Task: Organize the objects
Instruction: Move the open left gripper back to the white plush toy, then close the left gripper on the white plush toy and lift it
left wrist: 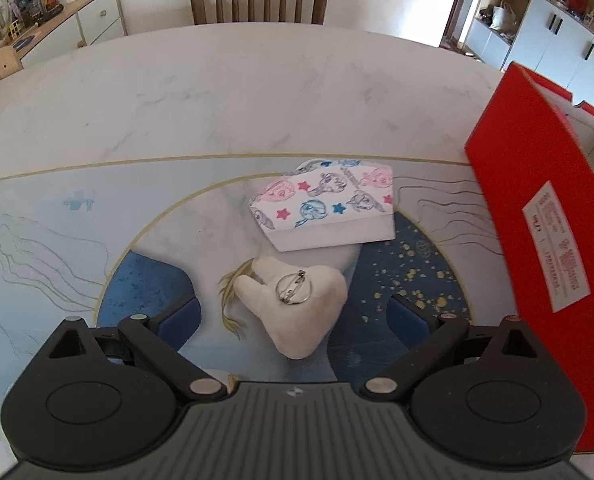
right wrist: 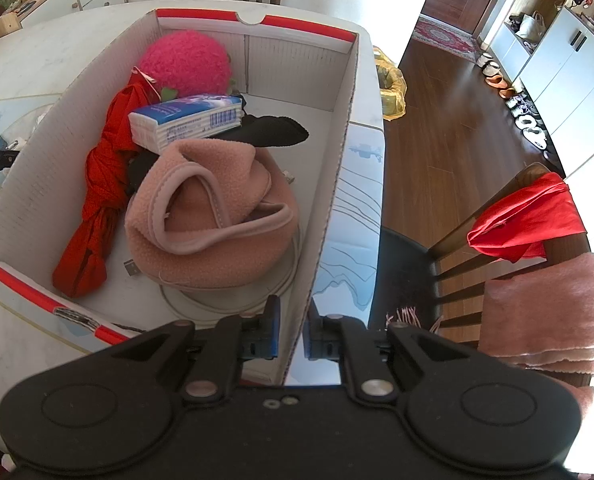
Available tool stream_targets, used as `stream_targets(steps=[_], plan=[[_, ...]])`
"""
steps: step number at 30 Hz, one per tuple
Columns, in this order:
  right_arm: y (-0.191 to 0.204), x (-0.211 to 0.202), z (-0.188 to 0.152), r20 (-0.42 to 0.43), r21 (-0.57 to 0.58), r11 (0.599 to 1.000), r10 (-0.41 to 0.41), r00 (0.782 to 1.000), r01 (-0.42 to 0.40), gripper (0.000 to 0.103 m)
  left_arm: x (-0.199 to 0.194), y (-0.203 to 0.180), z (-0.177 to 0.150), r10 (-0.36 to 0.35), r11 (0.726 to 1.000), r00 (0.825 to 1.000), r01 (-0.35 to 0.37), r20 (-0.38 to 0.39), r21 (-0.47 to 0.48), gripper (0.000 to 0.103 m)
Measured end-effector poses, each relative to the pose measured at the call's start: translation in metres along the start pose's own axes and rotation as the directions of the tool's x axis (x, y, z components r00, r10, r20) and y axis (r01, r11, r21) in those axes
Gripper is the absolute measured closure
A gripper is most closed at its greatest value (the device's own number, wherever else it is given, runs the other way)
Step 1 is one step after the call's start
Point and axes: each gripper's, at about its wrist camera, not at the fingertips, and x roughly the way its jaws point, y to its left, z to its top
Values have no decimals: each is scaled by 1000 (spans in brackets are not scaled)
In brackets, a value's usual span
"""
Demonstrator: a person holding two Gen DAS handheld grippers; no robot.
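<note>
left claw (left wrist: 293,312) wide over plush brooch (left wrist: 293,300); right claw (right wrist: 291,334) seemingly pinching box wall (right wrist: 325,216).

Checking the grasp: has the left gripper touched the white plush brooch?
Apart. The left wrist view shows the left gripper open, bare table between each blue finger and the plush brooch.

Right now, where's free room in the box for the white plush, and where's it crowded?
Bare box floor runs along the right wall, beside the pink fleece hat, up to the far corner past the black cloth. Left and middle are crowded: red cloth, tissue pack, pink pom-pom. White plush lies on the table.
</note>
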Motion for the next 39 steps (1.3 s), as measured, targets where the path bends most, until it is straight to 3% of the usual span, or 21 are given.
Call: stream_targets(steps=[10,12,16,29,39], plan=[[0,0,0,0,-1,1000,-1,1000,1,92,4,0,-2,28,1000,1000,-28,8,1,8],[0,0,0,0,-1,1000,-1,1000,1,92,3,-1,-2,24,1000,1000,-24,11,6,25],[0,0,0,0,0,1000,-1,1000,1,92,0,-2,-1,13,1000,1000,-13,10,2,45],[1,0,0,-1,-1,1000,-3,1000,3,92,-41,-28,5,-37,998,999,35,38,49,46],[1,0,0,0,-1,1000,-3,1000,3,93,-90,-63,14,-136,984,990,130,37,121,46]])
